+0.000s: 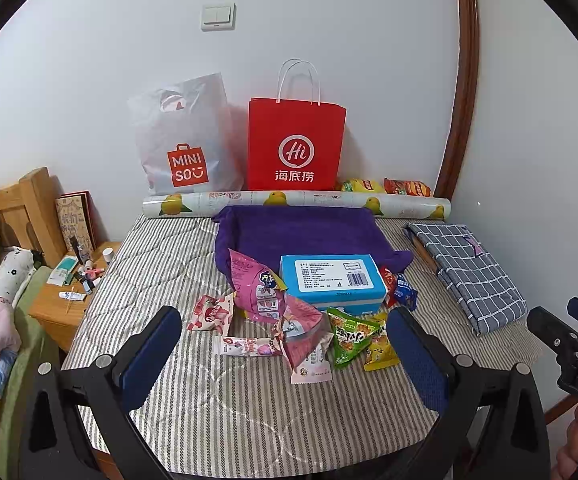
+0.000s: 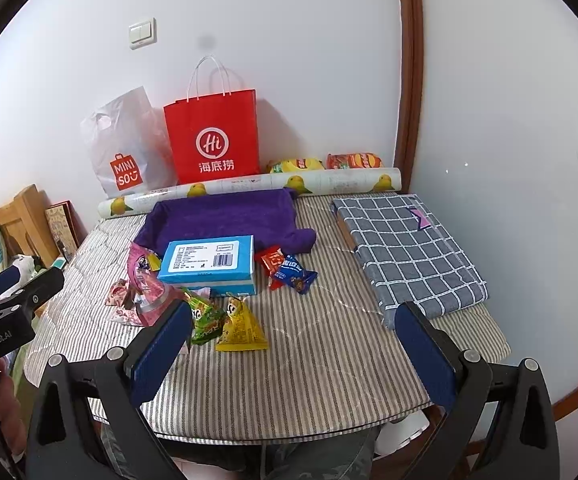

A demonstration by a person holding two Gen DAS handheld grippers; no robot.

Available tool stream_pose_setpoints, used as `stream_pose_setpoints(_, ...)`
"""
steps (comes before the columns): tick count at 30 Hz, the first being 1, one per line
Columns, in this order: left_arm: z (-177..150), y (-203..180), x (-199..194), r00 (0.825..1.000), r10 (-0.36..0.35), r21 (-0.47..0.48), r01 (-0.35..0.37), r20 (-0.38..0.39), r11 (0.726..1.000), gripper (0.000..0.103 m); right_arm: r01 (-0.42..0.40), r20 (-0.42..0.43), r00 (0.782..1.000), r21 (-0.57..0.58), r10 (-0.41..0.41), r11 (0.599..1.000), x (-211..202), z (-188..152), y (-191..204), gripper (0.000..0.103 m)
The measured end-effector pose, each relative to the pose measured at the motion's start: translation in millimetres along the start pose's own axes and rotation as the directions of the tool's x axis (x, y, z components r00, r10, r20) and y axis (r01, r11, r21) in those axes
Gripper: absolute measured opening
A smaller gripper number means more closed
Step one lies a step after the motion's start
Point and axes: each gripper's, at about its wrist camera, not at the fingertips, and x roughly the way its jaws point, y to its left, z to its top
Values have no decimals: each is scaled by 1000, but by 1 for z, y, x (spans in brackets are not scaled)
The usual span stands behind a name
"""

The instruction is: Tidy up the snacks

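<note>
Waiting above the near edge of the striped table (image 1: 249, 420), both tools hold nothing. The left gripper (image 1: 285, 356) is spread wide, and the right gripper (image 2: 293, 356) is spread wide too. The snacks (image 1: 289, 328) lie in a messy pile in the middle of the left picture, beside the blue box (image 1: 331, 280). The sorting looks like it is only starting. Next, I think one tool must reach down, close on one small packet like the green packet (image 2: 207, 320), and lift it away.
</note>
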Motion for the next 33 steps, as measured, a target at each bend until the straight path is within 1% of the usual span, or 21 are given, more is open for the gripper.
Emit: stream_pose_setpoints(33,-1,-1,0,1000,-2,1,2,1,1000,103,-1,4,1000,-4,1,1000,-4,0,4,100)
